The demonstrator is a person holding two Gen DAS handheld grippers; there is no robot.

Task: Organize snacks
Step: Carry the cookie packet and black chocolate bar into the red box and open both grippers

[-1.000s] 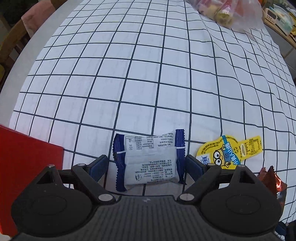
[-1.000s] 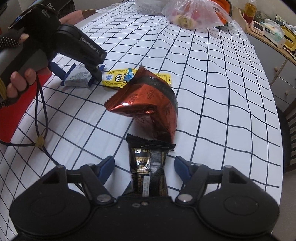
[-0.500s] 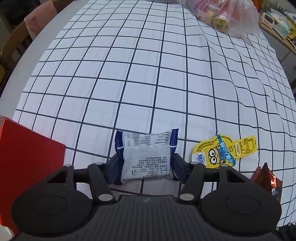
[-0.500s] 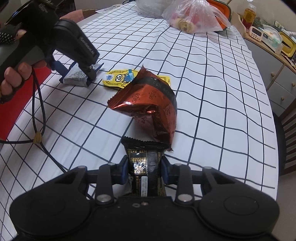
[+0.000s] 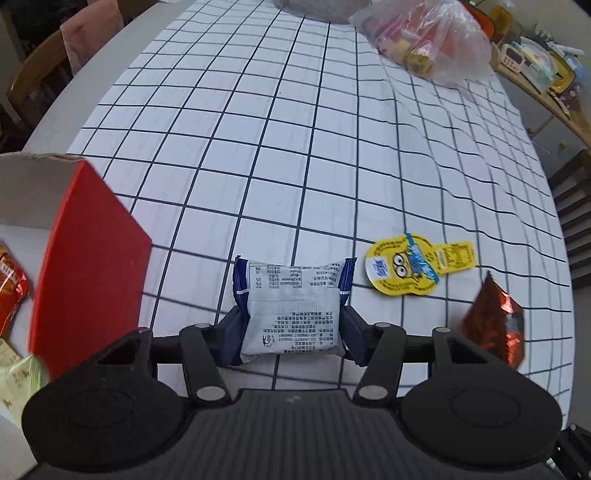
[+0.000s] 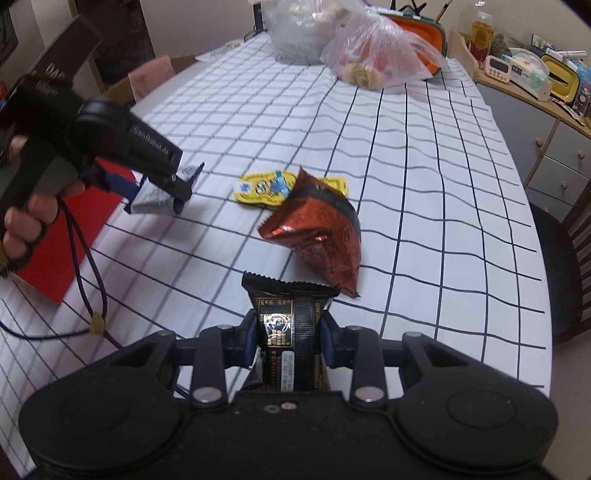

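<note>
My left gripper [image 5: 291, 332] is shut on a blue and white snack packet [image 5: 291, 302] and holds it above the checked tablecloth; it also shows in the right wrist view [image 6: 155, 197]. My right gripper [image 6: 290, 336] is shut on a black and gold snack packet [image 6: 291, 328], lifted off the cloth. A yellow cartoon-face packet [image 5: 413, 267] [image 6: 269, 186] and a shiny red-brown foil bag [image 6: 317, 229] [image 5: 496, 325] lie on the table between the grippers. A red box [image 5: 85, 266] with snacks inside [image 5: 9, 288] stands at the left.
A clear plastic bag of food [image 5: 428, 40] [image 6: 376, 59] and a grey bundle [image 6: 295, 33] sit at the table's far end. A sideboard with clutter [image 6: 535, 81] is on the right, chairs [image 5: 29, 85] on the left. A cord [image 6: 85, 266] hangs from the left gripper.
Both grippers closed on their packets and lifted them off the cloth. The left gripper has risen and drawn back, bringing the red box's inside into view.
</note>
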